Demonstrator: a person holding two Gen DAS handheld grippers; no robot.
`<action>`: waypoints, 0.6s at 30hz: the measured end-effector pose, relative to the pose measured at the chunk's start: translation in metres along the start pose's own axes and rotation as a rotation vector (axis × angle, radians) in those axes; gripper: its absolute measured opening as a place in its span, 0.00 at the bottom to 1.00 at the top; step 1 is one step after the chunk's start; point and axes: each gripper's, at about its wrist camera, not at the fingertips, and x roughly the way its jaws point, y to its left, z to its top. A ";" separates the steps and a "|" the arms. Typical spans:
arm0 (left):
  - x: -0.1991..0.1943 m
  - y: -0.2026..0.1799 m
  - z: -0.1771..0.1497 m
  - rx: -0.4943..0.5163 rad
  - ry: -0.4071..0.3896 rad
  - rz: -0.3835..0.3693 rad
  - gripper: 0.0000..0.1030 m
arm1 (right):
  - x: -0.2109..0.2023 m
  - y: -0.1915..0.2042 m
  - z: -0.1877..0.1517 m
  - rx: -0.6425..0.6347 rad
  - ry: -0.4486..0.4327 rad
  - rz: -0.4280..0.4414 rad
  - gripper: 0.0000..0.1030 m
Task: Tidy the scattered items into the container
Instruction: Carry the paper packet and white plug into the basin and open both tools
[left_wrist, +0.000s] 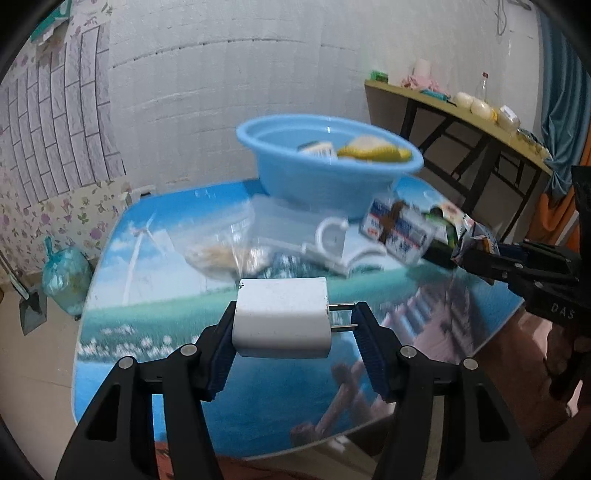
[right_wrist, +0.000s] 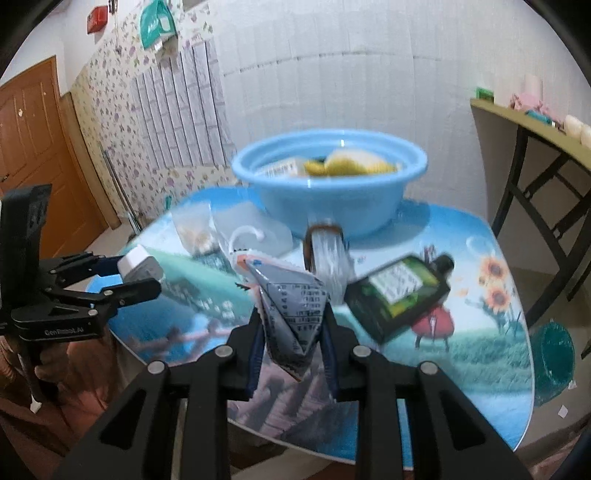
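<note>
Both claws were loaded and clear of the desk (left_wrist: 122, 295). The left claw (left_wrist: 291, 332) stood at a middling width, clamped on a white plug-in charger (left_wrist: 282, 317), one pad on its flat end and the other against the tips of its two prongs. The right claw (right_wrist: 293, 332) was nearly closed, pinching a crumpled grey printed sachet (right_wrist: 291, 314) by its lower part, with the rest standing up above the fingers. The blue plastic basin (left_wrist: 332, 177), the container for this job, sat at the far side of the desk, ahead of both claws and well apart from them; it already held a small box and a yellow item. In my judgement the step in hand was carrying both items over to the basin. To do it well, each claw should pass above the rim before releasing, one after the other so the claws do not collide. The grip on the prong tips looked marginal, so the left hand ought to move smoothly. A dark green bottle (right_wrist: 399, 291), a clear bag (left_wrist: 221, 254) and a white hook-shaped piece (left_wrist: 332, 240) remained on the desk between the claws and the basin and should be cleared by height.
</note>
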 end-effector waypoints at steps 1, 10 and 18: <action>-0.001 0.001 0.006 -0.003 -0.008 0.001 0.58 | -0.003 0.001 0.006 -0.003 -0.015 0.002 0.26; 0.002 -0.001 0.055 0.009 -0.066 0.011 0.58 | -0.005 -0.006 0.045 -0.004 -0.091 0.002 0.26; 0.027 -0.011 0.092 0.030 -0.072 -0.012 0.58 | 0.018 -0.019 0.073 -0.003 -0.097 0.015 0.26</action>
